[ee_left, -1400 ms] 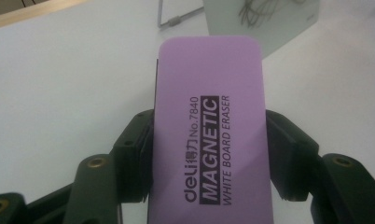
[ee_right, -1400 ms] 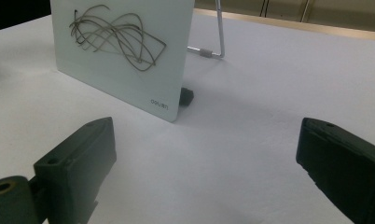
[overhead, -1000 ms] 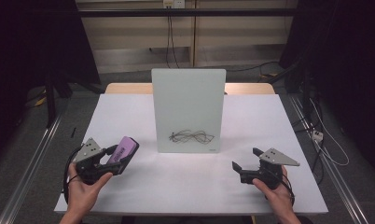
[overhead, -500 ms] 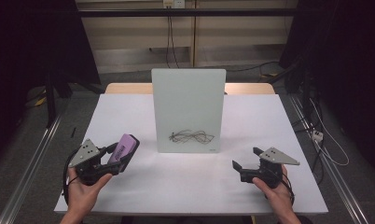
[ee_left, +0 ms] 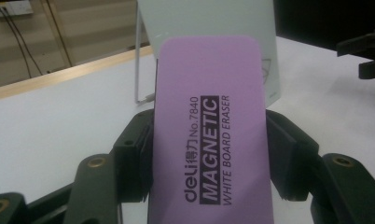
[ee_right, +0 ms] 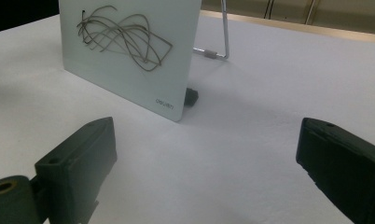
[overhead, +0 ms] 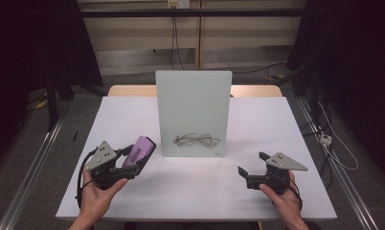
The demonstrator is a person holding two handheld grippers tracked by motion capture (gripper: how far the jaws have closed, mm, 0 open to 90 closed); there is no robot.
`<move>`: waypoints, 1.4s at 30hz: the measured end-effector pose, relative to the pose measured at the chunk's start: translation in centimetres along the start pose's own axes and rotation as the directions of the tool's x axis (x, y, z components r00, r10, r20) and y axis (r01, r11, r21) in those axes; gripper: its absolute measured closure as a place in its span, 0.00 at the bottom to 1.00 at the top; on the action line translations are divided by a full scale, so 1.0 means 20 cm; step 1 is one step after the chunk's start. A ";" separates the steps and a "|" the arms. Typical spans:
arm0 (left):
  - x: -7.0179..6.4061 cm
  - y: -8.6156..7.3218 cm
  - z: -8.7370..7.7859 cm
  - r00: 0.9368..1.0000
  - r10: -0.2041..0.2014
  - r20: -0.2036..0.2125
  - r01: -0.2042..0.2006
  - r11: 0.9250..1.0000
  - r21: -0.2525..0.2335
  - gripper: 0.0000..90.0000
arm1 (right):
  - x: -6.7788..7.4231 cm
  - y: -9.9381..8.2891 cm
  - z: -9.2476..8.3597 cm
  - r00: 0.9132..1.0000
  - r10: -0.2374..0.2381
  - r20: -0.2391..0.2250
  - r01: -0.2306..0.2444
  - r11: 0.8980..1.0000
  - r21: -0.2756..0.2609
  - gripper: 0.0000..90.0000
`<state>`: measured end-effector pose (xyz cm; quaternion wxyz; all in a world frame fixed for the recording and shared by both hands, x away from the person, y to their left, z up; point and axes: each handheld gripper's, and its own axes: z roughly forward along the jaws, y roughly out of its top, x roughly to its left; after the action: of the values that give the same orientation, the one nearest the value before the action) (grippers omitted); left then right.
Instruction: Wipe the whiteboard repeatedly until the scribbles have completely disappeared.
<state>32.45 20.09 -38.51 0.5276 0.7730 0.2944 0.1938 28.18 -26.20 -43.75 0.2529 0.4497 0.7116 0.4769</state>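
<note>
**Two tools at a whiteboard, one carrying an eraser**

Two handheld tools sit low over a white tabletop (overhead: 133, 115) in the high view. The left tool (overhead: 133, 160) is clenched on a purple eraser (overhead: 139, 149), lifted off the surface and angled toward the board, probably so its wiping face can meet the scribble. A small whiteboard (overhead: 193, 112) stands upright at the middle, propped on a wire stand, with a tangle of scribble (overhead: 197, 141) near its bottom edge. The right tool (overhead: 250, 173) rests near the front right, well apart from the board, its jaws spread with nothing between them. Bare tabletop lies between eraser and board, so the path looks free.

In the left gripper view, the eraser (ee_left: 209, 135) stands between two black jaws that press its long sides. Its printed label faces the camera. The whiteboard (ee_left: 199, 18) rises behind it, and the right tool (ee_left: 365, 56) shows at the far right.

In the right gripper view, the jaws stand wide over bare tabletop (ee_right: 269, 93). The whiteboard (ee_right: 129, 56) is ahead to the left, its scribble (ee_right: 122, 37) plain to see and its wire stand (ee_right: 218, 46) behind. A push from the eraser could tip the board backward, so a steadying hold may help.
</note>
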 end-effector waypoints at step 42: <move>-0.20 0.26 0.49 0.940 0.334 -0.069 -0.331 0.942 0.053 0.45 | 0.01 0.00 0.00 1.000 -0.011 -0.009 0.011 1.000 0.000 0.06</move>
<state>36.76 9.24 -37.30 0.4599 0.8140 0.1834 0.3038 28.06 -26.14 -43.72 0.2525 0.4438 0.7151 0.4775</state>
